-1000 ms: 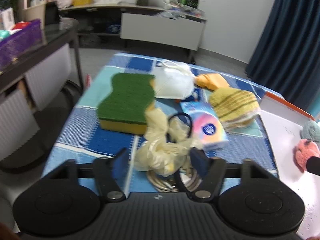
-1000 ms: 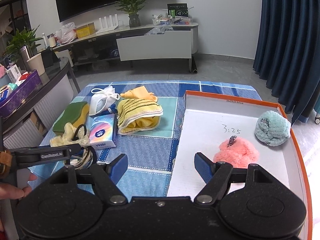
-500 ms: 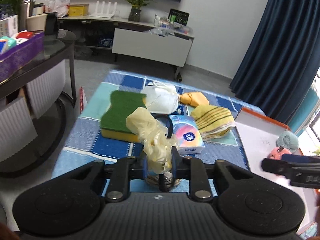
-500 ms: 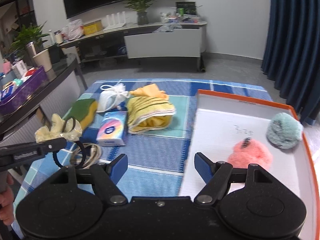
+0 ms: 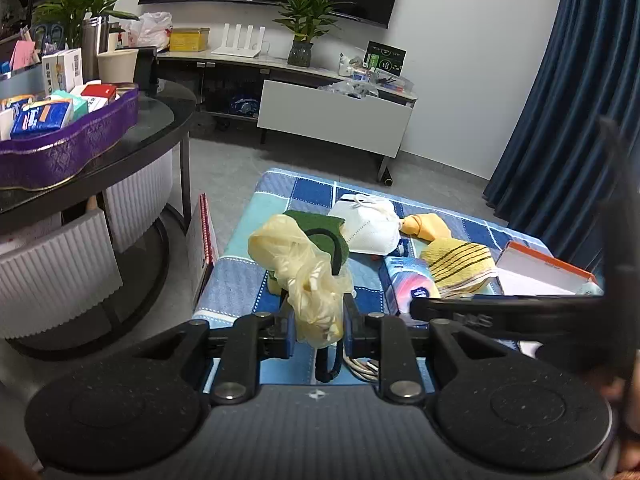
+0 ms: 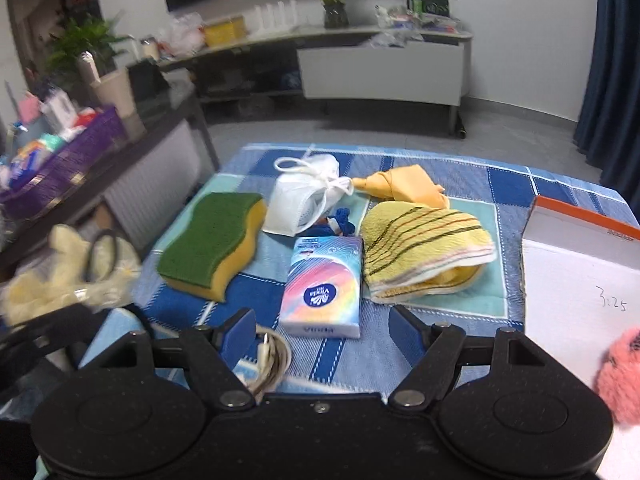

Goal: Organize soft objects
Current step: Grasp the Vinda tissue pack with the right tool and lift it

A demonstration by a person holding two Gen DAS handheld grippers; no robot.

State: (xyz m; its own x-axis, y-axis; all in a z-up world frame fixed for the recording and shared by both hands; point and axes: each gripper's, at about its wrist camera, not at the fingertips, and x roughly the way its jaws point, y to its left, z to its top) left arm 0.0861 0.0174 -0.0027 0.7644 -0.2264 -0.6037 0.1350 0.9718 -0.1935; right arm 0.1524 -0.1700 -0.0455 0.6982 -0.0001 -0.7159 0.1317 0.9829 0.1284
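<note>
Bottom centre, left view: left gripper [image 5: 319, 330] clamped on crumpled yellow rubber glove [image 5: 304, 276], lifted clear of checked cloth [image 5: 236, 280], black hair tie [image 5: 330, 248] tangled along, likely bound for orange-rimmed box [image 6: 576, 220] at right edge. Right view, bottom centre: right gripper [image 6: 322, 330] fingers apart, empty, over tissue pack [image 6: 322, 288] marked "Vinda". Beyond: sponge [image 6: 212, 236], striped towel [image 6: 424, 248], face mask [image 6: 308, 200]. Inside box, handwritten "3:25".

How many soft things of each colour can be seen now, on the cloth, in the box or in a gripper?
Yellow or orange: 3: glove, striped towel, orange cloth
White: 1: mask
Green: 1: sponge
Pink: 1: pompom
Total: 6
</note>
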